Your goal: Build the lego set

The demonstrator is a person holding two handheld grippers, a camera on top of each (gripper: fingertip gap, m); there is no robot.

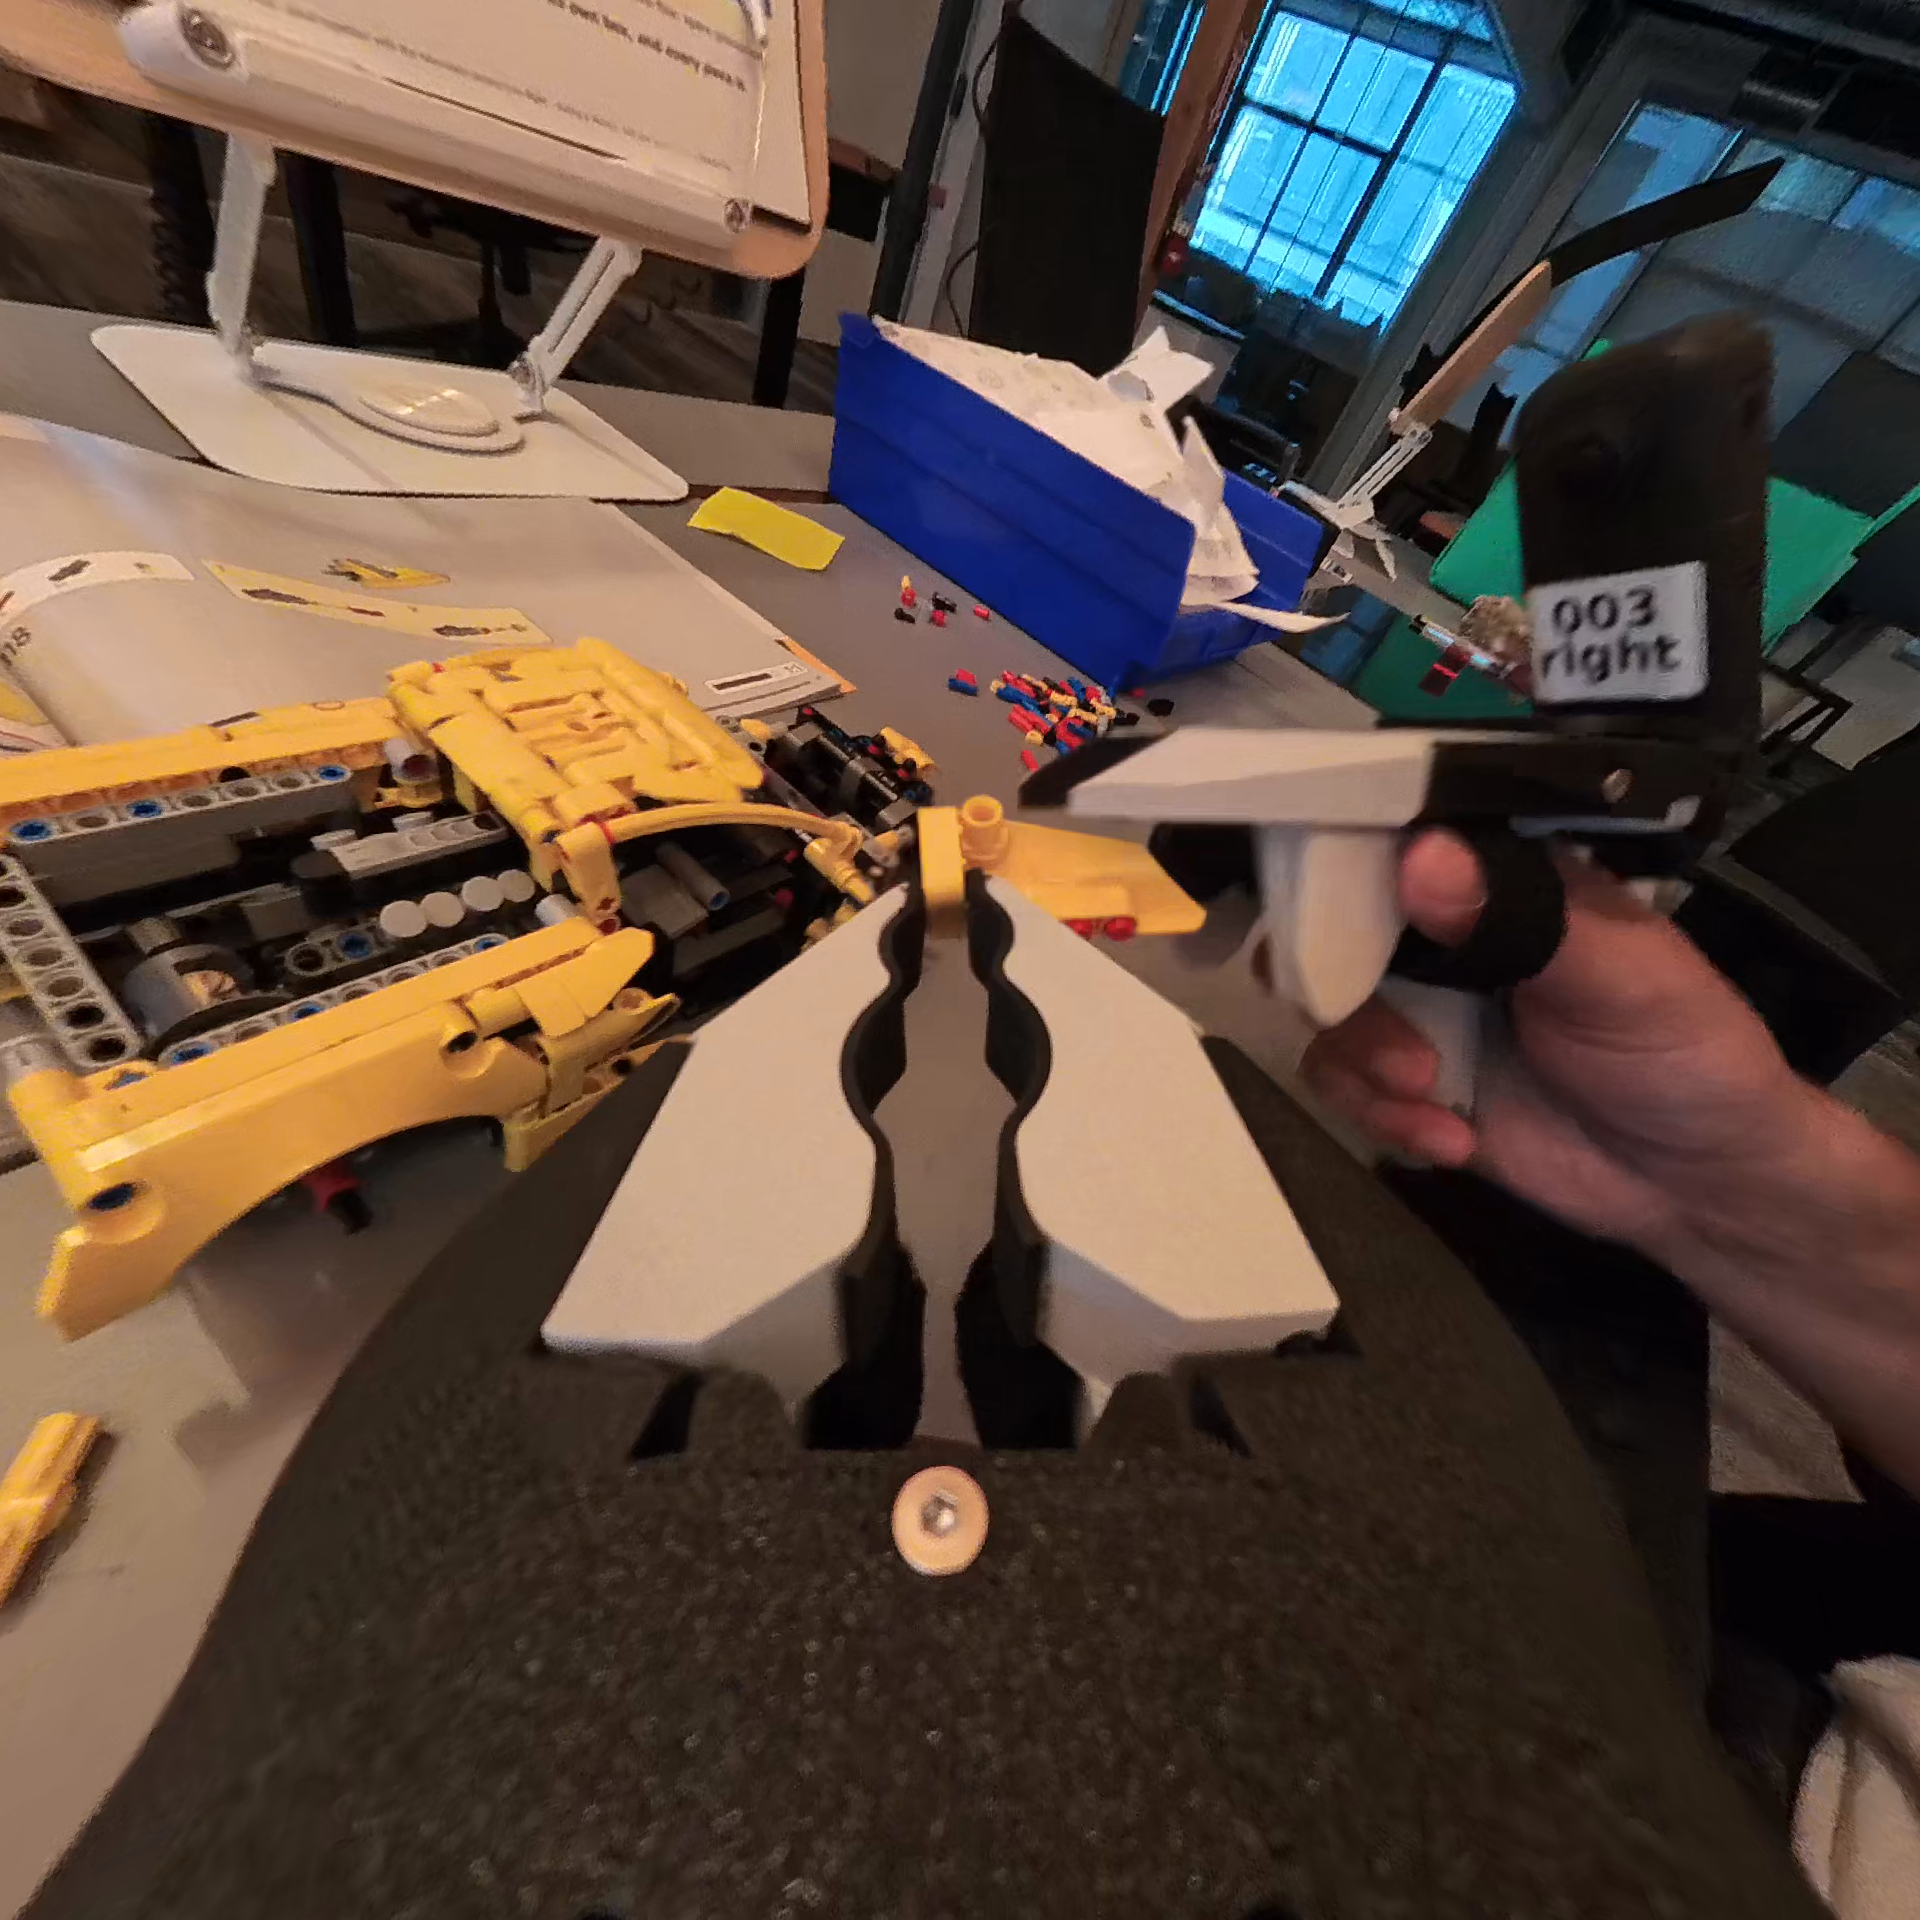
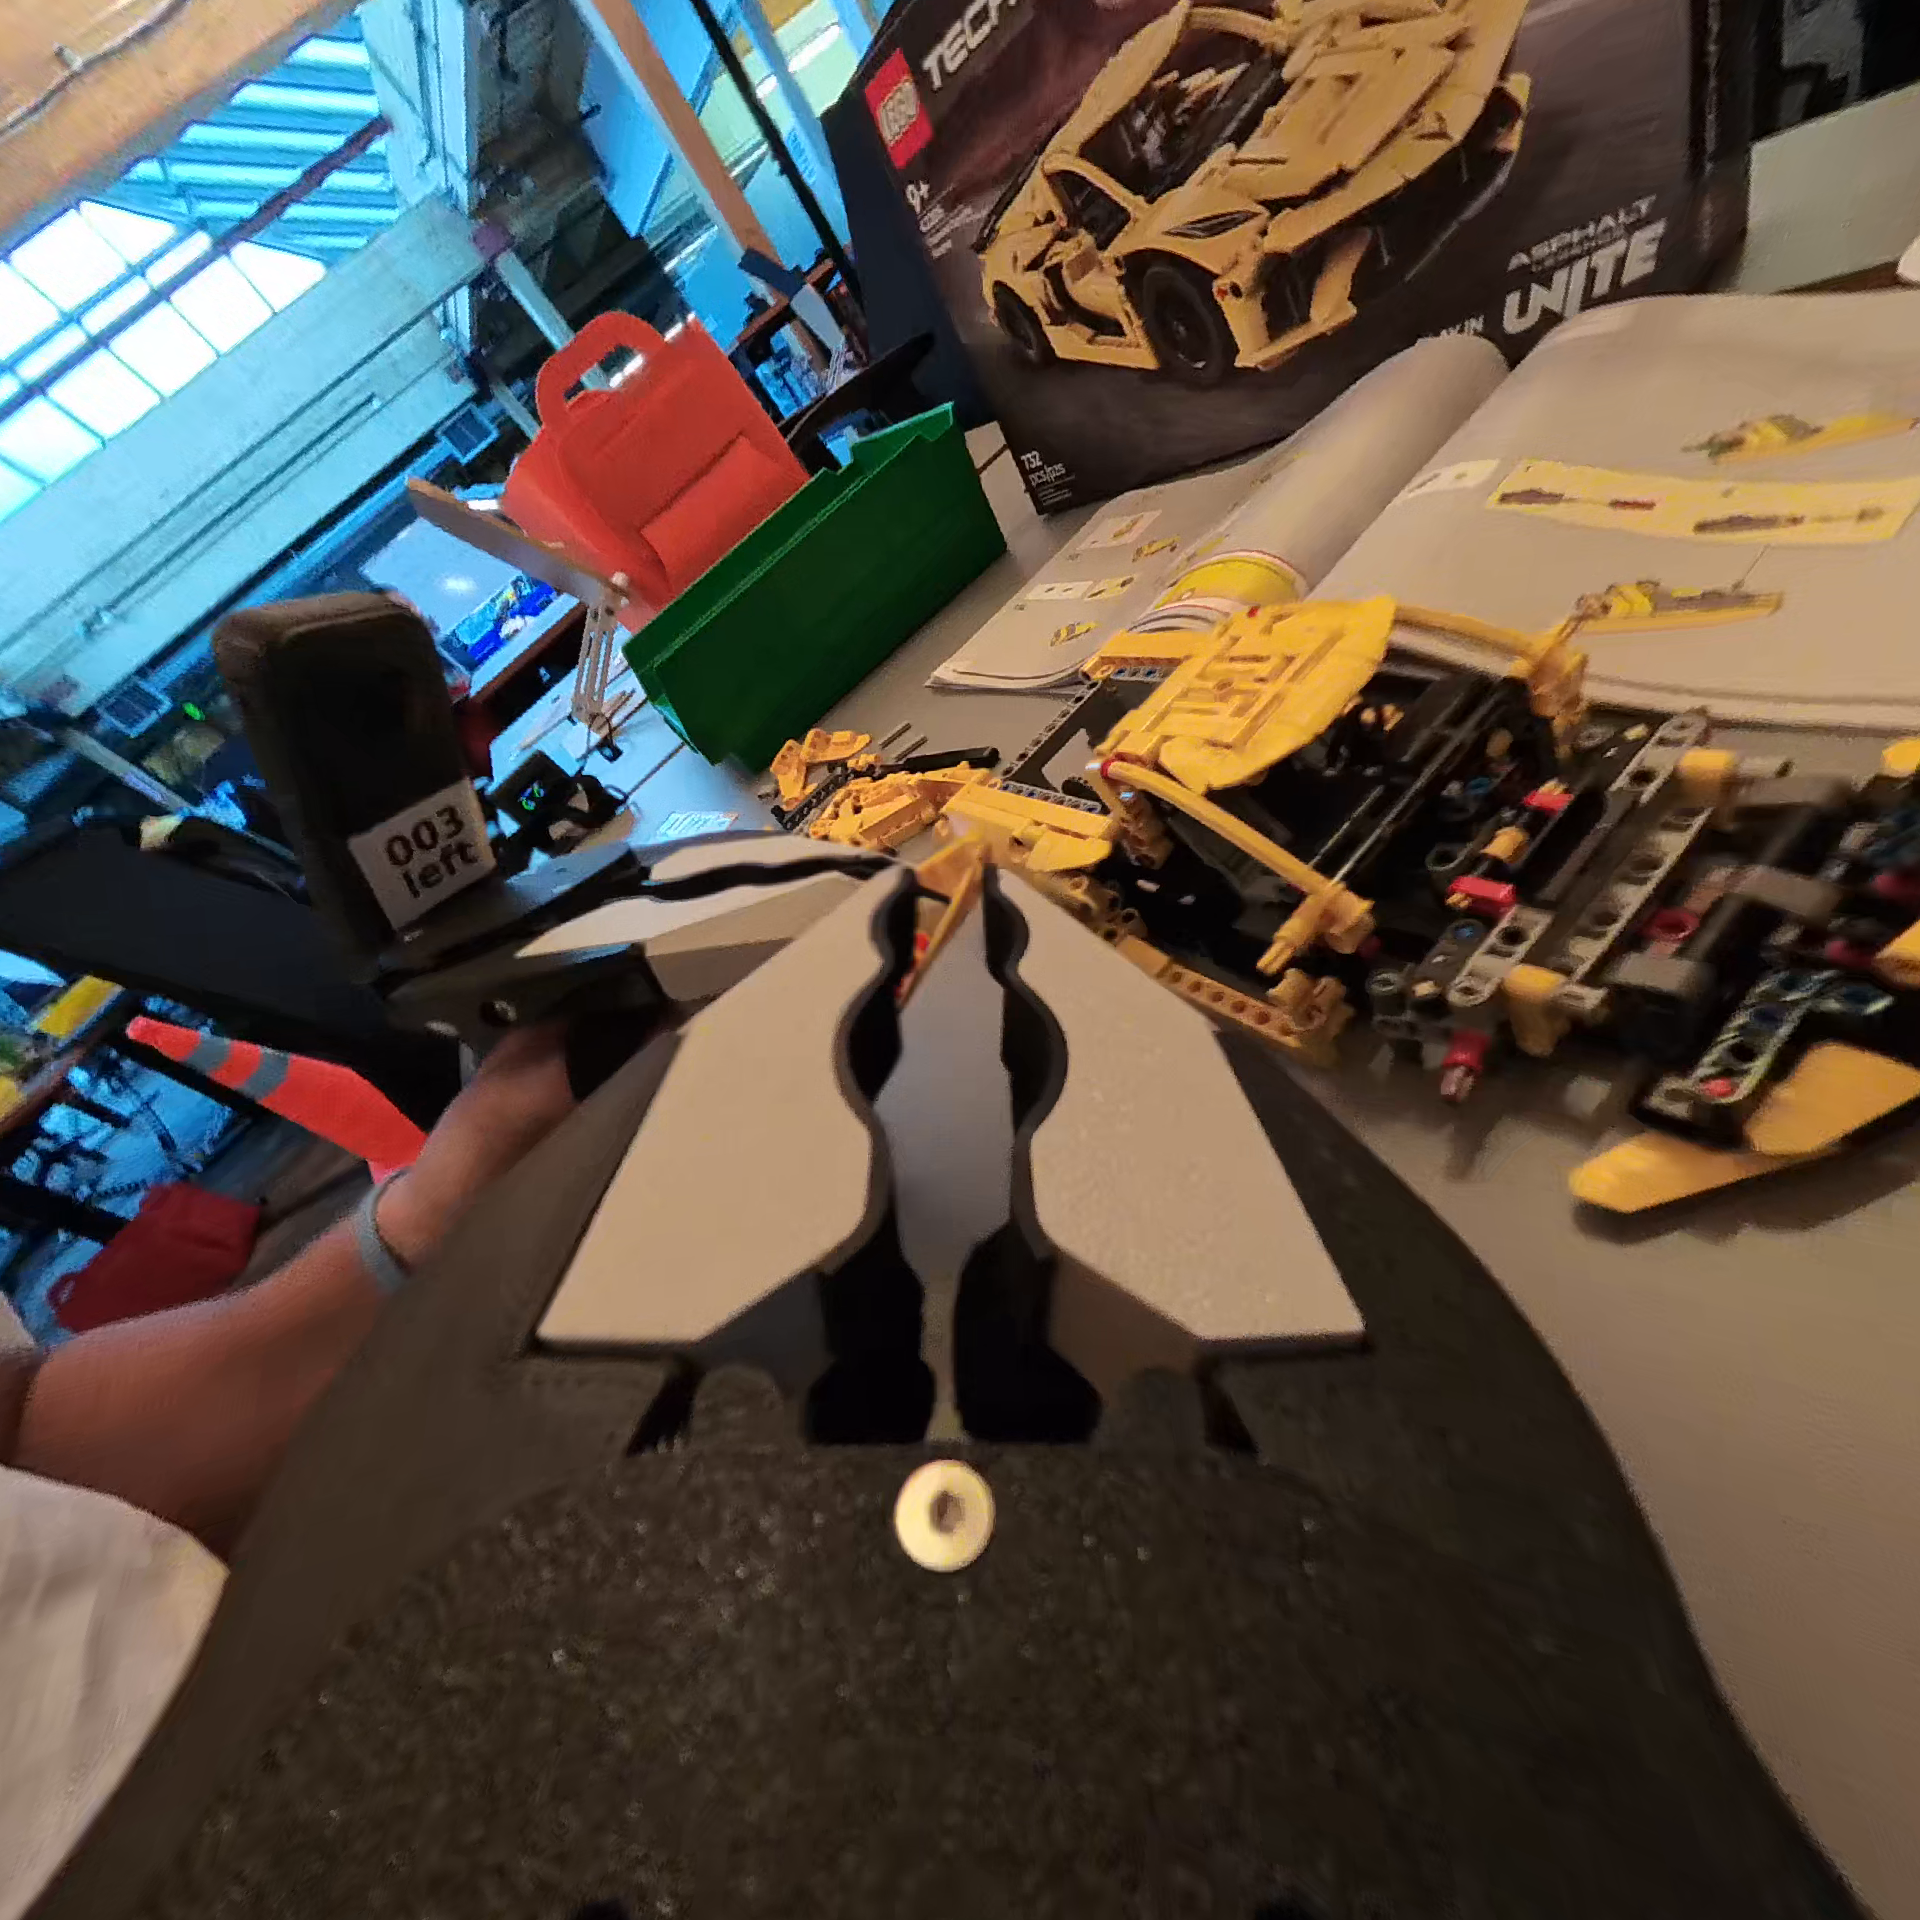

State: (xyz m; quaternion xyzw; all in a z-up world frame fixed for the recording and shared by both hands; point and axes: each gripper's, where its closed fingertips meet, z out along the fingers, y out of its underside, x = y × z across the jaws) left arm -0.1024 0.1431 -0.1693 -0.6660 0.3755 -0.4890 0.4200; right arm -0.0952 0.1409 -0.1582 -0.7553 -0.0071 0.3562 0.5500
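Grey table point(image 1: 935, 582), yellow panel piece point(image 1: 1049, 868) pinched in left gripper point(image 1: 943, 902) tips

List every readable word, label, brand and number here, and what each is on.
I do not quote writing; these things bear it:
White sticker on the right gripper: clear print.
Second white sticker on the left gripper: clear print.
Dark set box: large print.
Instruction booklet: tiny marks, unreadable.
Page on the white stand: blurred.
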